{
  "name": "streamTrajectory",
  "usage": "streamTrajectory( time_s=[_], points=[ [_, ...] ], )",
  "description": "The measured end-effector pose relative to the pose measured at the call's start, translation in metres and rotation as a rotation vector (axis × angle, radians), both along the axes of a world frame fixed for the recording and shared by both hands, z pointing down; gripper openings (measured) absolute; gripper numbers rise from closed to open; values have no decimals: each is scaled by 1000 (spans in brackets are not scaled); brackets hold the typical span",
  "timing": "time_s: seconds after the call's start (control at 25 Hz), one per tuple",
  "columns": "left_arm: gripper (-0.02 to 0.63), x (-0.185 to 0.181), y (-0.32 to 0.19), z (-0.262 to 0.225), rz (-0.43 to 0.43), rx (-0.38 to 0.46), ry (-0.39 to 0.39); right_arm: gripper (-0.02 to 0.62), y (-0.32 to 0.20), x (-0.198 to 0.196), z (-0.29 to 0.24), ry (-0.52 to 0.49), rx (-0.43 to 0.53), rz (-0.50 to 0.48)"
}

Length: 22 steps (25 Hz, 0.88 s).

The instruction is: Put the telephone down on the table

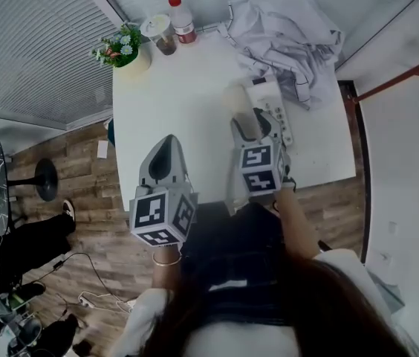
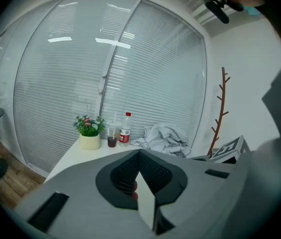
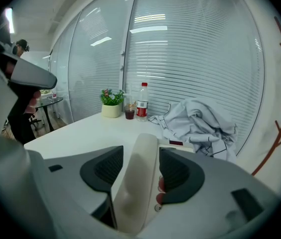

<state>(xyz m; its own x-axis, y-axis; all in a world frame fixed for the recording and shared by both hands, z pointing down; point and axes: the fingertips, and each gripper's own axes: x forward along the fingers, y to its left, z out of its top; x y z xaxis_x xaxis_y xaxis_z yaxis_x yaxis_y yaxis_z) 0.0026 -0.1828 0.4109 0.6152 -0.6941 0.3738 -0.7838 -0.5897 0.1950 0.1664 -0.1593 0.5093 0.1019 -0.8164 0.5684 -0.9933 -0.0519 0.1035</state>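
1. Table [image 1: 180,103]: plain white.
2. Telephone handset [image 3: 136,183]: cream.
3. Cloth [image 1: 284,28]: white with thin dark check lines.
4. Bottle [image 1: 183,21]: red cap, red label.
5. Potted plant [image 1: 122,49]: green leaves, pink flowers, cream pot.

The person is wearing white sleeves [image 1: 144,314] and a bangle [image 1: 166,259], while the grey left tool [image 1: 166,143] and right tool [image 1: 252,122] are bearing black-and-white marker cubes [image 1: 163,218].
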Motion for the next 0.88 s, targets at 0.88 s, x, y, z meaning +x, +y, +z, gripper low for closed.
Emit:
streamTrajectory(
  time_s=[0.88],
  points=[
    [2,-6,-18,13,3,-18,-30,288,-8,9,44,-33,-102,55]
  ],
)
